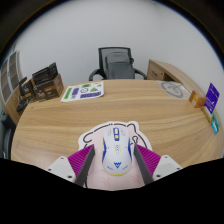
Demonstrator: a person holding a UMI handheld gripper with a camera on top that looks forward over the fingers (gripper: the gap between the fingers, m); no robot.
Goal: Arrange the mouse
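You had a broad wooden surface [120, 108] in front of you, curving away towards a pale wall. Behind its far edge stood a grey office chair [118, 62], and to the right of the chair a wooden cabinet [172, 70]. At the left end rose a dark shelf unit [30, 85] crowded with small items too small to tell apart. On the far part of the surface lay a flat printed sheet [82, 92], white with green and blue marks. Near the right end sat a purple box [212, 96], with a small round patterned thing [174, 88] just beside it towards the middle, and a little teal item [214, 126] closer to you along the right edge.

Your gripper [115, 168] was spread open, its two magenta pads [82, 160] facing each other. The mouse [115, 150], white with blue markings, lay on the surface between the fingers, pointing away from you along them. You could see a sliver of wood at either side of it, so the pads were about the mouse rather than pressing on it, and it rested on its own weight.
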